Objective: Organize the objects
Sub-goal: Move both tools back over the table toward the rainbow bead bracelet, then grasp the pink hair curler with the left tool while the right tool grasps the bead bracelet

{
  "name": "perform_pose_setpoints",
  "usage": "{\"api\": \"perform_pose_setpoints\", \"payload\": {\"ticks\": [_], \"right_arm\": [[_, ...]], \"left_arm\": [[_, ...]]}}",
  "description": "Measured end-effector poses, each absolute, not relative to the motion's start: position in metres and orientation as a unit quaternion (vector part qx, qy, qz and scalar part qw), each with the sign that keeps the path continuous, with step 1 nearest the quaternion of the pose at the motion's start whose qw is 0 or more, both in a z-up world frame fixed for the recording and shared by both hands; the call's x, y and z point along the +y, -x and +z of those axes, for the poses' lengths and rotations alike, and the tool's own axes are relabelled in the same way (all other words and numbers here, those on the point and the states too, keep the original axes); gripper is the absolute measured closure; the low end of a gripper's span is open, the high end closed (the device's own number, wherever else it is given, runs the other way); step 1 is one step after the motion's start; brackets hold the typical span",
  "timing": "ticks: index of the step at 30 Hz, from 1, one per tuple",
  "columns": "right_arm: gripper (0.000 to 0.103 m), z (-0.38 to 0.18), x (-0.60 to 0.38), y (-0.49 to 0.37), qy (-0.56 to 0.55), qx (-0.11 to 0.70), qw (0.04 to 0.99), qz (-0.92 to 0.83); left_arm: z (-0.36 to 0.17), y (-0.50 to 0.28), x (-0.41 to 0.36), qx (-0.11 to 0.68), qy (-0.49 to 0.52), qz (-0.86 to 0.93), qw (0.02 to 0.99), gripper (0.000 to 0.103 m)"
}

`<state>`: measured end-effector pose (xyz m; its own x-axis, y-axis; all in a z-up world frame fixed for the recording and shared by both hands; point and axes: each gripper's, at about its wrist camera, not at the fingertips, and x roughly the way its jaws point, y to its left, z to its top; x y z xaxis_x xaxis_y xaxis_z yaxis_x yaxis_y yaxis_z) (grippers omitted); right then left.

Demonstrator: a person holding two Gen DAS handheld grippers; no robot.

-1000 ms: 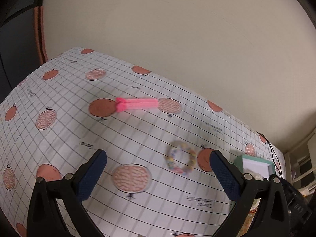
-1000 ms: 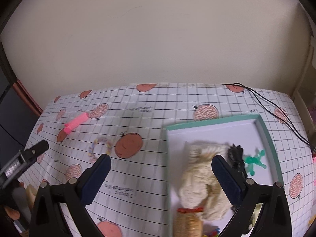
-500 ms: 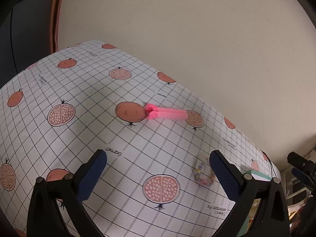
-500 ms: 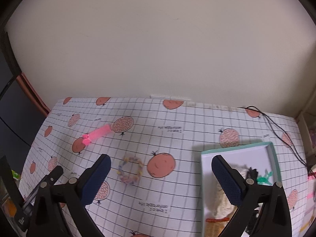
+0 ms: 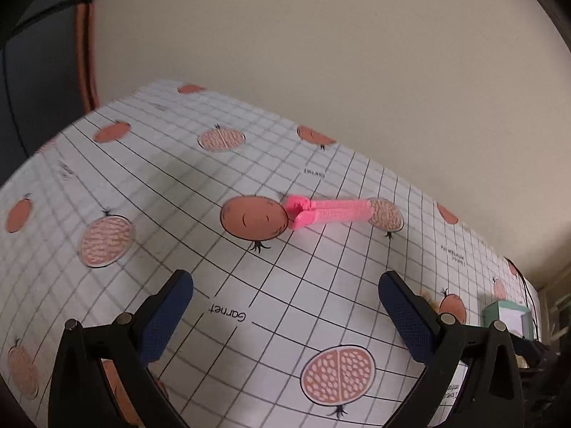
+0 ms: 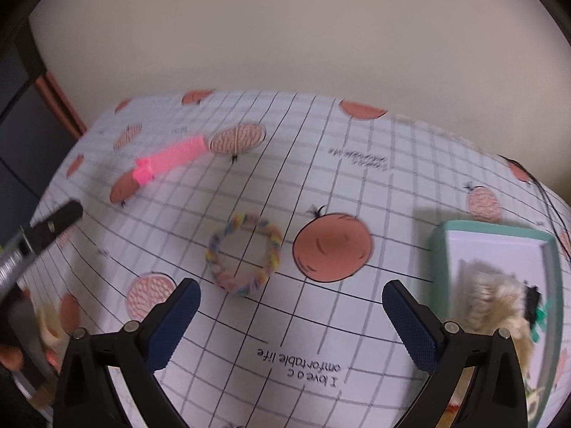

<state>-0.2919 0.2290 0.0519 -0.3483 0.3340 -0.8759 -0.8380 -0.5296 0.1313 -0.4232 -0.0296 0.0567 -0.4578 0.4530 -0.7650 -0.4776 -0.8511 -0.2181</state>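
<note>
While both my tongs hang spread and empty, left point(image 5: 285, 317), right point(image 6: 291, 321), I log: pink clip point(image 5: 326, 211) far-centre; bracelet point(image 6: 243, 253) just beyond right tongs; box point(image 6: 496, 246) right.

Your left gripper point(image 5: 285, 314) now sits closer to the pink clip point(image 5: 328, 210) — your right gripper point(image 6: 291, 321) has swung left, nearing the pastel bracelet point(image 6: 244, 253).

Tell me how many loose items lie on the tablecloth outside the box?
2: a pink clip at far left, a pastel braided ring nearer the teal box. Others may be hidden.
</note>
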Motion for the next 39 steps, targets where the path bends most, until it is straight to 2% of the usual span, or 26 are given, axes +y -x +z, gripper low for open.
{"api": "perform_pose_setpoints", "payload": {"ticks": [11,16,20,24,29,34,39], "right_arm": [[0.0,0.017,0.231,0.323,0.435,0.287,0.331,0.787],[0.001,0.008,0.23,0.333,0.446,0.255,0.324,0.794],[0.006,0.004,0.231,0.335,0.45,0.237,0.323,0.798],[0.01,0.002,0.231,0.336,0.456,0.211,0.324,0.802],[0.019,0.005,0.23,0.338,0.452,0.209,0.322,0.805],[0.026,0.009,0.229,0.341,0.46,0.208,0.315,0.804],[0.034,0.009,0.23,0.341,0.466,0.206,0.307,0.804]], "left_arm": [[0.041,0.466,-0.02,0.046,0.434,0.854,0.283,0.0],[0.033,0.475,0.008,0.098,0.429,0.848,0.296,0.0],[0.027,0.476,0.029,0.143,0.412,0.849,0.297,0.0],[0.024,0.48,0.044,0.151,0.398,0.853,0.302,0.0],[0.02,0.475,0.061,0.17,0.374,0.865,0.289,0.0],[0.022,0.458,0.092,0.252,0.317,0.868,0.287,0.0],[0.02,0.451,0.108,0.28,0.311,0.854,0.308,0.0]]}}
